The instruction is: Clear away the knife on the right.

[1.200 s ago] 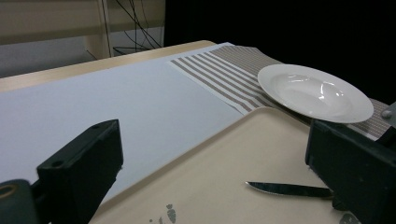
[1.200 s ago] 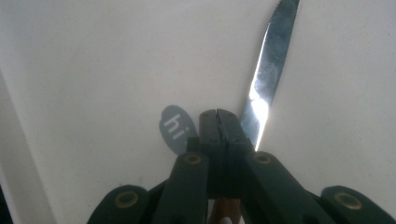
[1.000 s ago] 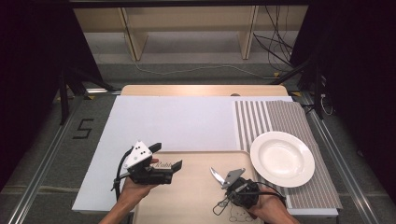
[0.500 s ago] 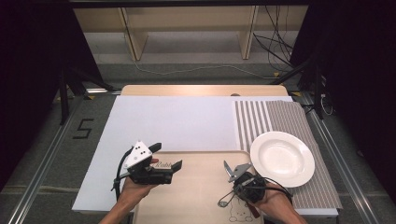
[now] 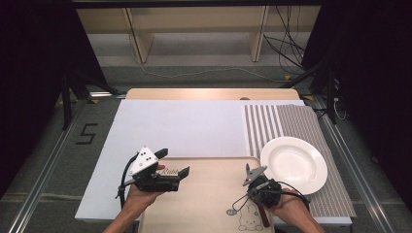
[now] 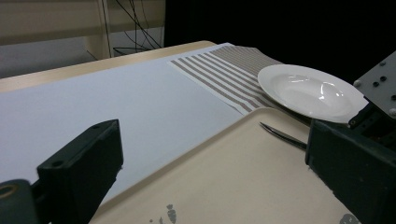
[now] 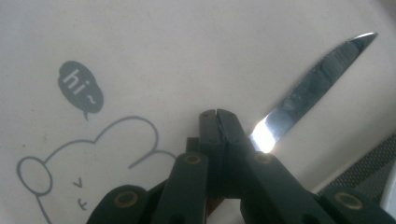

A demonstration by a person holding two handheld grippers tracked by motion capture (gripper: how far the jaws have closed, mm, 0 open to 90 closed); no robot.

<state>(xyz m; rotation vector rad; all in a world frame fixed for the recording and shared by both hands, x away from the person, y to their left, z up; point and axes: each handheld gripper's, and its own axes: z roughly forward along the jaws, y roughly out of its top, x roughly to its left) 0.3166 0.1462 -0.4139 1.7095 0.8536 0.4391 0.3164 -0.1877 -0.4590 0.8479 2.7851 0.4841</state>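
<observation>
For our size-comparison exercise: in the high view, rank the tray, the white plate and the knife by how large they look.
1. Tray
2. White plate
3. Knife, partly hidden by the right gripper holding it

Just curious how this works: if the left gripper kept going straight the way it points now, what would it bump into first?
Probably the right gripper and the knife it holds over the tray; the white plate lies just beyond. Depth is hard to judge, so it might pass beside them.

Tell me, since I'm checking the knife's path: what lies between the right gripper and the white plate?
Nothing stands there: the high view shows bare tray and striped mat between right gripper and plate.
</observation>
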